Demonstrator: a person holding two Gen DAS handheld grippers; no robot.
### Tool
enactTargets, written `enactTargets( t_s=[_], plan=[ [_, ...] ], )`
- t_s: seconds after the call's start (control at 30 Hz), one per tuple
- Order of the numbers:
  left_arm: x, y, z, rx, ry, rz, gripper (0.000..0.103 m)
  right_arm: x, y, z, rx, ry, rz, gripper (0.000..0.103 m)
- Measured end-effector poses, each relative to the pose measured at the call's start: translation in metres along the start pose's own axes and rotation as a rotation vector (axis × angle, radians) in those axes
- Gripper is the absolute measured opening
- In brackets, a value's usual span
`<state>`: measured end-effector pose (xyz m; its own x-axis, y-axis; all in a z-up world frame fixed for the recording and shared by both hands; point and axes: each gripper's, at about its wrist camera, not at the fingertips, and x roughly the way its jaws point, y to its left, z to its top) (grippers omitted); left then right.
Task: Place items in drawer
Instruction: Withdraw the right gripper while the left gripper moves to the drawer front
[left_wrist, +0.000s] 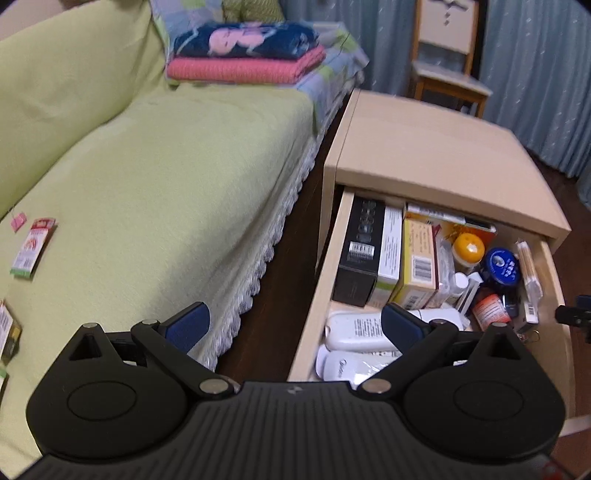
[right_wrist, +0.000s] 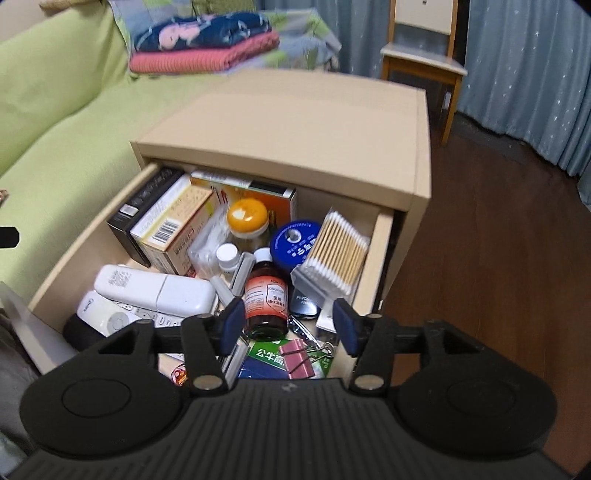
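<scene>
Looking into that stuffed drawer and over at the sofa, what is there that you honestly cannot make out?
- Right wrist view: the drawer front corner and the green card, partly hidden by the right tool.
- Left wrist view: the white bottles, partly covered by the left tool.
- Left wrist view: packets on the sofa, print too small; others cut off at the left edge.

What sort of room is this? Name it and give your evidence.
Likely a home bedroom or living room: a green-covered sofa or daybed bearing folded blankets, a wooden nightstand with its drawer open, and curtains.
</scene>
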<state>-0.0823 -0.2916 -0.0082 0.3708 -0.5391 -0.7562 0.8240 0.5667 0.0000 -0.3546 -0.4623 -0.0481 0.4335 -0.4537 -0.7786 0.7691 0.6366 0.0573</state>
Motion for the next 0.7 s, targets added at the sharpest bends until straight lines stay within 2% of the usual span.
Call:
enactTargets(
  t_s=[0.07,0.13,0.2,0.33,0.5,0.7],
  plan=[
    [-0.005,0.011,-0.001,0.007,-0.011,-0.036,0.1,-0.014,-0.004,-0.006,0.001,-0.026,0.01,0.062],
    [-0.011,0.02,-0.003,0.031,-0.017,-0.056,0.1,-0.028,-0.009,-0.014,0.006,-0.049,0.023,0.063],
    [-0.013,0.027,-0.005,0.073,-0.003,-0.039,0.1,-0.041,-0.014,-0.023,0.014,-0.06,0.033,0.067],
    [-0.016,0.033,-0.017,0.185,0.011,0.018,0.1,-0.062,-0.02,-0.042,0.018,-0.064,0.056,0.067],
    [-0.018,0.036,-0.036,0.228,0.021,-0.022,0.1,-0.08,-0.02,-0.062,-0.004,-0.04,0.094,0.068],
    [-0.014,0.033,-0.056,0.294,-0.015,-0.086,0.1,-0.088,-0.023,-0.088,-0.017,0.004,0.104,0.068]
  ],
)
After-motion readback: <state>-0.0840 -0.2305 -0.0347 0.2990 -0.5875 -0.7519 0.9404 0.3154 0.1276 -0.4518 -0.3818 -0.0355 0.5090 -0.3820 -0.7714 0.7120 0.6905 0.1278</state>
